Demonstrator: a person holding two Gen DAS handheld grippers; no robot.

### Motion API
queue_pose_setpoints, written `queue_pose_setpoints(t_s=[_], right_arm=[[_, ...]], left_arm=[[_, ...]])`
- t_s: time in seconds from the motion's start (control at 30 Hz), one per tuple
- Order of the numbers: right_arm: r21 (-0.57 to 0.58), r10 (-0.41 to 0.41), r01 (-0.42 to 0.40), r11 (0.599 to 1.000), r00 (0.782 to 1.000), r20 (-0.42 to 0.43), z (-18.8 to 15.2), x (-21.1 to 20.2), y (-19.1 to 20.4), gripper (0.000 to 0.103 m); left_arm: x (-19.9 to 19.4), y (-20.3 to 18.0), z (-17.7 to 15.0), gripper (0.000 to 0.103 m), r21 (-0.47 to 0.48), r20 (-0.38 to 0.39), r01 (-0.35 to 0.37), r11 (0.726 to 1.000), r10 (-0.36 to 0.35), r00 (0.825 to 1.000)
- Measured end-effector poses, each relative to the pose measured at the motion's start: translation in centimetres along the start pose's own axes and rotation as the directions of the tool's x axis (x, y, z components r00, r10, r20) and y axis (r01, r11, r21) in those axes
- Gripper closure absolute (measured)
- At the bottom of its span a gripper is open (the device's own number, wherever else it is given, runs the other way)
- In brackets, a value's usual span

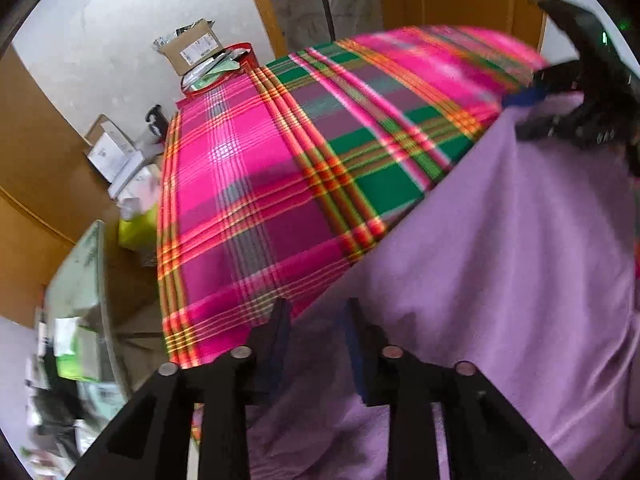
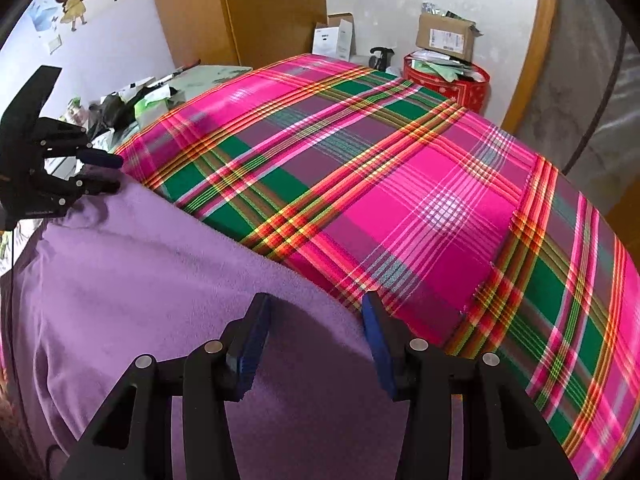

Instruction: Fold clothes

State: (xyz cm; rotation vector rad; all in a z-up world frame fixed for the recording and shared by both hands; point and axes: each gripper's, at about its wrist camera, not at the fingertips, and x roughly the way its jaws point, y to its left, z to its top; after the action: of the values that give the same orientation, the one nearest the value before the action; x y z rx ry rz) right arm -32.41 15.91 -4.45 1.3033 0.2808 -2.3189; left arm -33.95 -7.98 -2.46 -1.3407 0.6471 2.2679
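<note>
Bright pink-and-green plaid sheet [image 2: 400,184] covers the bed; a soft purple cloth [image 2: 160,264] lies spread on it, under both claws, left [image 1: 316,320] and right [image 2: 316,316], each released.

Your left wrist view is smearing with motion, so the clutter on the glass table [image 1: 86,280] at the near left is staying unreadable. The purple garment [image 2: 160,280] is running off the near edge in both views, hiding its lower part and covering the near plaid cloth [image 2: 400,184]. The box label [image 2: 444,38] is reading too small.
</note>
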Motion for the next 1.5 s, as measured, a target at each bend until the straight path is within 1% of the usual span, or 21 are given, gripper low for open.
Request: queue_pose_setpoints(t_s=[0.17,0.27,0.3,0.33,0.4,0.47,0.53,0.6,0.7,0.8,0.83,0.9,0.93,0.97,1.03,1.07,1.13,1.2,1.27,1.33,1.5], right_arm=[[-0.003,0.006,-0.006,1.0,1.0,0.008,-0.1,0.0,0.0,0.053],[-0.009,0.008,-0.008,1.0,1.0,0.022,-0.3,0.0,0.0,0.053],[-0.012,0.009,-0.009,1.0,1.0,0.027,-0.3,0.0,0.0,0.052],[-0.013,0.01,-0.01,1.0,0.999,0.031,-0.3,0.0,0.1,0.051],[-0.02,0.014,-0.014,1.0,0.999,0.036,-0.3,0.1,0.1,0.047],[-0.025,0.014,-0.013,1.0,0.999,0.04,-0.3,0.2,0.2,0.045],[-0.025,0.013,-0.012,1.0,0.999,0.044,-0.3,0.2,0.3,0.043],[-0.026,0.011,-0.009,1.0,0.999,0.048,-0.3,0.2,0.3,0.043],[-0.024,0.013,-0.011,1.0,0.998,0.058,-0.4,0.2,0.3,0.043],[-0.017,0.009,-0.008,1.0,0.998,0.063,-0.5,0.2,0.3,0.043],[-0.014,0.008,-0.007,1.0,0.998,0.063,-0.5,0.2,0.3,0.043],[-0.01,0.005,-0.005,1.0,0.998,0.061,-0.5,0.2,0.4,0.044],[-0.01,0.004,-0.004,1.0,0.998,0.061,-0.6,0.1,0.4,0.049],[-0.012,0.006,-0.006,1.0,0.998,0.062,-0.6,0.1,0.5,0.053],[-0.016,0.03,-0.029,0.999,0.998,0.062,-0.6,-0.2,0.6,0.096],[-0.017,0.043,-0.042,0.999,0.997,0.062,-0.6,-0.3,0.7,0.097],[-0.045,0.017,-0.014,0.999,0.998,0.067,-0.7,-0.4,1.3,0.099],[-0.072,-0.028,0.035,0.997,0.996,0.086,-0.6,-0.5,2.0,0.099],[-0.065,-0.056,0.063,0.996,0.992,0.111,-0.5,-0.6,2.3,0.099],[-0.056,-0.06,0.067,0.996,0.991,0.116,-0.4,-0.5,2.3,0.099],[-0.042,-0.066,0.072,0.997,0.99,0.123,-0.7,-0.9,2.4,0.099]], left_arm=[[0.0,-0.6,0.2,0.073,0.034,0.006,0.044,0.998,-0.044,0.999],[0.3,-0.5,0.1,0.072,0.032,0.004,0.097,0.995,-0.098,0.995],[0.4,-0.2,0.2,0.07,0.02,0.002,0.104,0.994,-0.104,0.995],[0.6,0.2,0.3,0.066,0.008,0.001,0.11,0.994,-0.11,0.994],[0.9,0.9,0.2,0.052,-0.017,-0.003,0.111,0.994,-0.111,0.994],[1.2,1.6,0.0,0.033,-0.055,-0.009,0.105,0.993,-0.106,0.994],[1.6,2.4,0.0,0.03,-0.114,-0.015,0.122,0.986,-0.125,0.992],[1.5,2.4,-0.3,0.03,-0.13,-0.008,0.131,0.983,-0.133,0.991],[1.1,2.2,-0.6,0.038,-0.113,0.016,0.146,0.983,-0.145,0.989],[0.8,1.9,-0.6,0.053,-0.089,0.022,0.164,0.982,-0.163,0.986],[0.6,1.6,-0.7,0.062,-0.079,0.023,0.172,0.982,-0.171,0.985],[0.4,1.4,-0.6,0.084,-0.061,0.029,0.185,0.981,-0.184,0.983],[0.4,1.3,-0.6,0.099,-0.052,0.036,0.175,0.983,-0.173,0.984],[0.3,1.3,-0.5,0.099,-0.042,0.042,0.165,0.985,-0.163,0.986],[0.3,1.2,-0.4,0.099,-0.023,0.056,0.144,0.989,-0.142,0.988],[0.2,1.6,-0.2,0.099,-0.042,0.071,0.125,0.991,-0.122,0.99],[0.0,2.4,0.1,0.099,-0.08,0.099,0.089,0.993,-0.081,0.992],[0.1,3.3,0.4,0.099,-0.122,0.115,0.099,0.988,-0.085,0.99],[0.4,3.3,0.4,0.099,-0.114,0.104,0.077,0.99,-0.066,0.992],[1.0,3.0,0.2,0.099,-0.105,0.087,0.062,0.993,-0.053,0.995],[0.9,2.8,-0.2,0.099,-0.129,0.092,0.062,0.99,-0.05,0.994]])
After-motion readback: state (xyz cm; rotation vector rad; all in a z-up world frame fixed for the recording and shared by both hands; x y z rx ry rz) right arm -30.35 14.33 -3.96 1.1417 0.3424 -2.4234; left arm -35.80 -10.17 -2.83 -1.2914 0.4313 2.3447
